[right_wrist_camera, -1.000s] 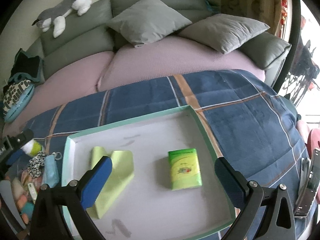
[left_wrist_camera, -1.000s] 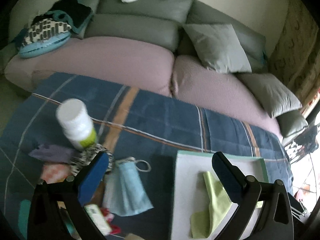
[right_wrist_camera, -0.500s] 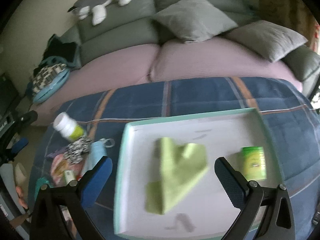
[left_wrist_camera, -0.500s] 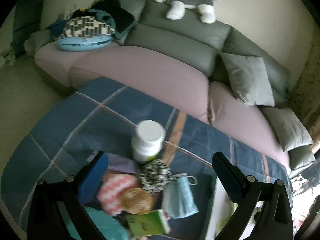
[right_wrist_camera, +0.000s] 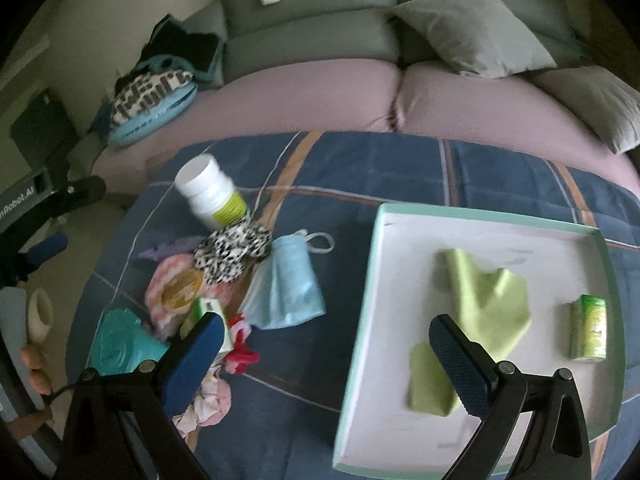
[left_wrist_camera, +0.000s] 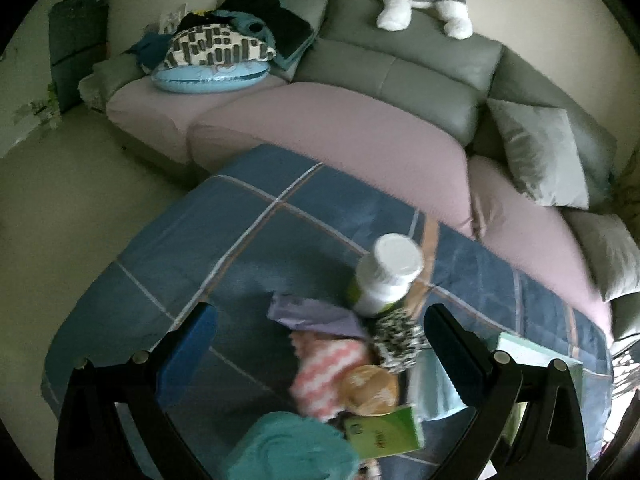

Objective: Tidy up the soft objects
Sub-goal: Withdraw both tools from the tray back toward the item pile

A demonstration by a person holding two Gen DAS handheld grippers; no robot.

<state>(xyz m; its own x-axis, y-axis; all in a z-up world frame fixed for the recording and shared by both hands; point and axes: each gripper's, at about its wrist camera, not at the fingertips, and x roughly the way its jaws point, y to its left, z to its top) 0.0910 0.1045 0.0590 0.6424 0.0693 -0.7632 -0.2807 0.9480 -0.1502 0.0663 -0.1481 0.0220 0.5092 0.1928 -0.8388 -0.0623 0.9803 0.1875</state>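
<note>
Right wrist: yellow-green cloth [right_wrist_camera: 486, 300] lies inside tray [right_wrist_camera: 360, 304], away from rims.

Both the left gripper [left_wrist_camera: 320, 344] and right gripper [right_wrist_camera: 326, 350] have black angular arms, silver screws and blue textured jaws.

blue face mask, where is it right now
In the right wrist view the blue face mask lies on the plaid blanket, between the leopard-print scrunchie and the white tray.

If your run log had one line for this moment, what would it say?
left gripper: open, empty, over clutter pile | right gripper: open, empty | tray: green cloth, tissue pack
</note>
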